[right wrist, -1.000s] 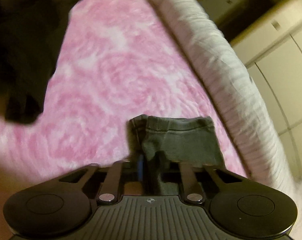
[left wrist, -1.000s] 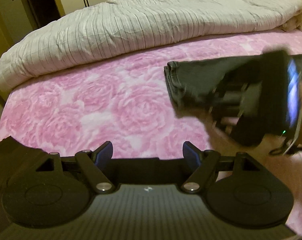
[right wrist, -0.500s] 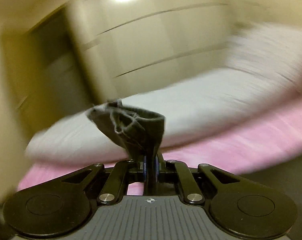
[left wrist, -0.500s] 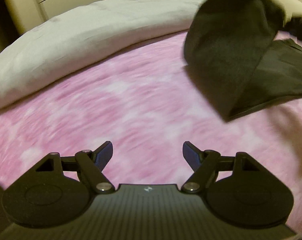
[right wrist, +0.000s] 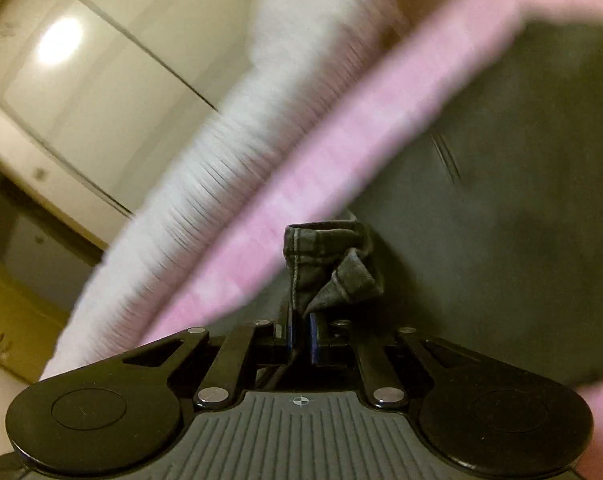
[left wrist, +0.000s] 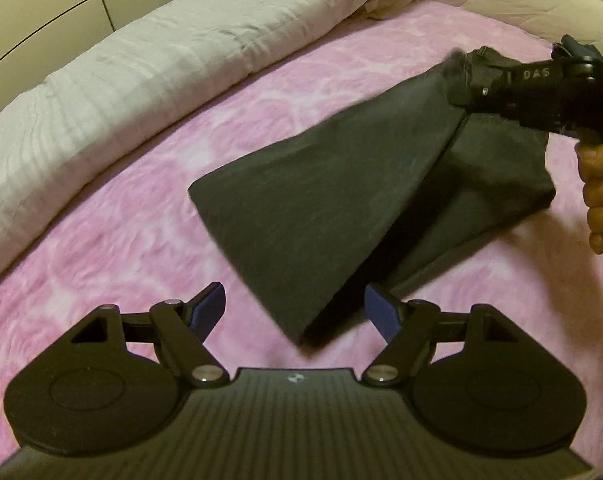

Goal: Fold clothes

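**Right jaws clamped on dark garment hem, left jaws wide and empty**

Left gripper: jaws spread wide, blue pads apart, nothing between them. It hangs over the pink bedsheet, with the near corner of the dark garment just ahead of the gap, not touching either pad.

Right gripper: jaws shut tight on a bunched, stitched hem of the dark garment, which sticks up past the tips.

Left wrist view only: the garment's lie. One dark panel is lifted taut from the bed up to the right gripper at upper right; a second layer lies flat on the sheet under and right of it. The person's hand wraps the handle at the right edge. Beyond, a rolled white duvet runs along the far side of the bed.

Right wrist view only: the pinched hem close up. It is tilted and motion-blurred, with dark fabric filling the right side, a pink sheet band, the duvet, then pale wardrobe doors behind.
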Action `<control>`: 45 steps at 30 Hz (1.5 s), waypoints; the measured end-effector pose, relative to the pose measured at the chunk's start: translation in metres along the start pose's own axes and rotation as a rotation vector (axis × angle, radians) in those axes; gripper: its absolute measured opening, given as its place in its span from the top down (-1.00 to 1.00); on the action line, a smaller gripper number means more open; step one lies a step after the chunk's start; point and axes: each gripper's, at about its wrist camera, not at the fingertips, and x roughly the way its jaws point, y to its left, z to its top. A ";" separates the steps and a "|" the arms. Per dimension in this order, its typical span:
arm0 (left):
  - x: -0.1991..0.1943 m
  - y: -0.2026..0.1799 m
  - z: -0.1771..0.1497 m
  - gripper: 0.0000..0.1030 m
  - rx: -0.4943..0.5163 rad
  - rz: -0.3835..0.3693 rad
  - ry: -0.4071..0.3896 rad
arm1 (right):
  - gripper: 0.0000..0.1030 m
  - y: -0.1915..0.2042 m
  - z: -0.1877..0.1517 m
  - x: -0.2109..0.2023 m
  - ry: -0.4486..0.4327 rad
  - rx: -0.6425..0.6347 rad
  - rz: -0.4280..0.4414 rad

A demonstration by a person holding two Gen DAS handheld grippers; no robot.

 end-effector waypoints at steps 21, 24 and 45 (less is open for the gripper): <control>0.049 0.016 0.014 -0.43 0.358 0.065 0.080 | 0.10 -0.034 0.005 -0.035 0.203 -0.196 -0.241; 0.055 0.032 0.004 -0.43 0.420 0.096 0.107 | -0.05 -0.003 -0.011 -0.036 0.255 -0.361 -0.173; 0.045 0.094 -0.017 -0.45 0.225 0.072 0.023 | -0.24 0.116 -0.089 0.050 0.382 -0.639 -0.052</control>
